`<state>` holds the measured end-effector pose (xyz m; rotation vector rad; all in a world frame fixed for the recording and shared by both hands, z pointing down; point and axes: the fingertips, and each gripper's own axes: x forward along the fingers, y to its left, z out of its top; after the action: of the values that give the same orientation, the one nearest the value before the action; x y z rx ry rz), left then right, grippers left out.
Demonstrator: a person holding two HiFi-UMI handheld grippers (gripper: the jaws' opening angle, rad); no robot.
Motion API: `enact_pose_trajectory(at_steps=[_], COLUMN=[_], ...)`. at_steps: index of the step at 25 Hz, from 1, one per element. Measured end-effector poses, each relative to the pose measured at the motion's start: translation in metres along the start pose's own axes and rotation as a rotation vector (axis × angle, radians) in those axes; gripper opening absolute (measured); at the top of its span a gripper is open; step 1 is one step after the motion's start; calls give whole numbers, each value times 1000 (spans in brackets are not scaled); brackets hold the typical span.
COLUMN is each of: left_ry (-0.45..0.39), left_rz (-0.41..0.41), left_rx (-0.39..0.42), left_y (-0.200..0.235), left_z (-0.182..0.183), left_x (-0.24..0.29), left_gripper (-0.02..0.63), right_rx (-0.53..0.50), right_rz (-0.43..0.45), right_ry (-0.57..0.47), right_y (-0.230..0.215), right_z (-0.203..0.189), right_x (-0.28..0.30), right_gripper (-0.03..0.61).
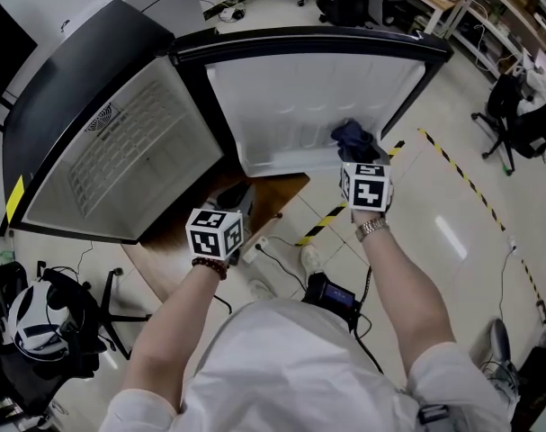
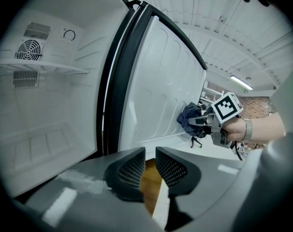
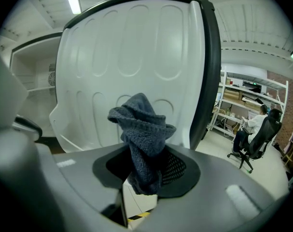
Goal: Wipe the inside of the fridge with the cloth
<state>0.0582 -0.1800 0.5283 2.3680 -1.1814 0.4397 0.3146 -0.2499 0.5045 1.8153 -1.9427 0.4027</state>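
Note:
The fridge stands open. Its white inside (image 2: 40, 110), with a glass shelf (image 2: 40, 67) and a fan vent (image 2: 29, 47), is to the left. The door's white inner liner (image 1: 308, 97) (image 3: 127, 57) faces me. My right gripper (image 3: 146, 170) (image 1: 355, 151) is shut on a bunched dark blue cloth (image 3: 144, 129) (image 1: 353, 138) (image 2: 188, 117), which is held up against the lower part of the door liner. My left gripper (image 2: 150, 170) hangs low in front of the gap between door and cabinet. Its jaws stand a narrow gap apart with nothing between them.
A wooden board (image 1: 268, 196) lies under the fridge front. Yellow-black floor tape (image 1: 452, 165) runs to the right. Cables and a black box (image 1: 331, 291) lie by my feet, and a helmet (image 1: 39, 322) rests at lower left. A person sits in an office chair (image 3: 255, 139) at right.

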Motion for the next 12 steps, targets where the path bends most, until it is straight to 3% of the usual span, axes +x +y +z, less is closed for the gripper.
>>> enact_pose_trajectory(at_steps=[12], left_ry=[29], left_rz=[-75], left_rx=[-89], left_y=[-28], left_z=[0], left_x=[35], left_gripper=[108], right_rx=[21], right_rz=[8], right_ry=[-18], right_y=[-12], right_z=[4], right_x=[-10], right_gripper=[140])
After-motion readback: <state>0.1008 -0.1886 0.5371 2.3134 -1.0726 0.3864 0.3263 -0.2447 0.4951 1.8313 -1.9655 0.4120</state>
